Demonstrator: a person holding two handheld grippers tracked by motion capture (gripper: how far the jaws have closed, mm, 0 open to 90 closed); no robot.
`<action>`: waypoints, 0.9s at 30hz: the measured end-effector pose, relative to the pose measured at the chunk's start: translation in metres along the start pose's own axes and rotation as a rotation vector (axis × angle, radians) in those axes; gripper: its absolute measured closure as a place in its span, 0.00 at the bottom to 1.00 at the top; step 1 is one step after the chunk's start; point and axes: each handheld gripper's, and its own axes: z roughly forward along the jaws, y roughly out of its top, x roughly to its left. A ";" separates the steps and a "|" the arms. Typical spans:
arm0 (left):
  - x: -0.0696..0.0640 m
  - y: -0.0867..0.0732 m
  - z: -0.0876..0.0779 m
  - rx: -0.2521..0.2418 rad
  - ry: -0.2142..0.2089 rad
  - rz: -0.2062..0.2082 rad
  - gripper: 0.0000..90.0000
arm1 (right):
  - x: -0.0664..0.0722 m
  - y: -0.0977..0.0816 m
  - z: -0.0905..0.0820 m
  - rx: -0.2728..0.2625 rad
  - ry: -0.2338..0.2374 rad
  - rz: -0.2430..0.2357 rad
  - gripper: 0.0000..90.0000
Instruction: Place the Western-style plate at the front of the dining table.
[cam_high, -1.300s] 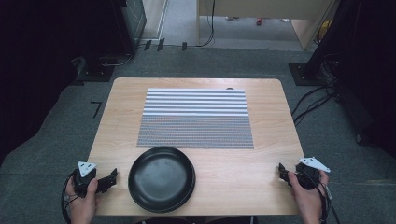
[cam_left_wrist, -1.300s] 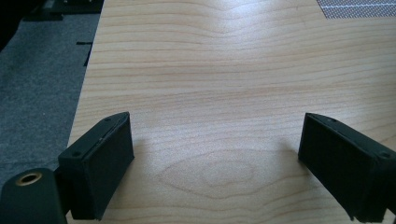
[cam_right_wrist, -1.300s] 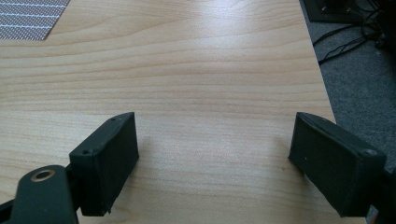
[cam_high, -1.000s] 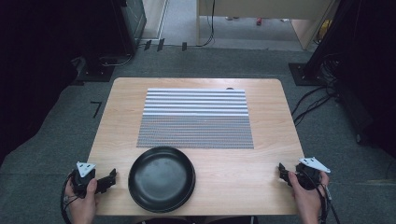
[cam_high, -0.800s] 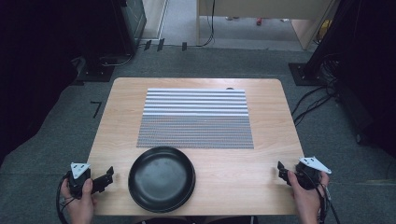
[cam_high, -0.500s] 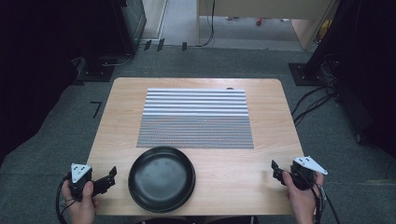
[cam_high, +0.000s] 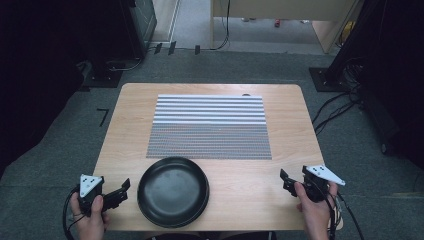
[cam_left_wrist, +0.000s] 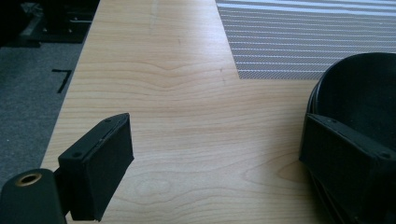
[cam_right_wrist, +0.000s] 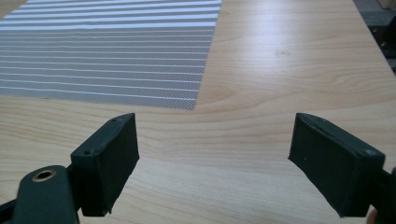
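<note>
wooden table (cam_high: 300, 125) under me; my left gripper (cam_high: 122, 189) gapes beside the black plate (cam_high: 173, 190), my right gripper (cam_high: 286, 179) spread wide, empty.

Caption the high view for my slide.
Black plate at the near edge of a wooden table, striped mat behind it, open tongs at each side.

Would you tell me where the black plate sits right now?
In the high view, the black plate lies at the table's near edge, below the striped mat, beside the left tool.
</note>
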 end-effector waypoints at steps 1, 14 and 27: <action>-0.001 0.000 0.000 0.000 -0.003 0.000 0.11 | 0.003 0.001 0.000 -0.001 0.005 -0.005 0.17; -0.012 0.003 -0.005 -0.002 -0.035 0.020 0.11 | 0.036 0.012 0.007 -0.005 0.074 -0.047 0.17; -0.022 0.005 -0.007 -0.006 -0.066 0.039 0.11 | 0.066 0.018 0.017 0.001 0.130 -0.071 0.17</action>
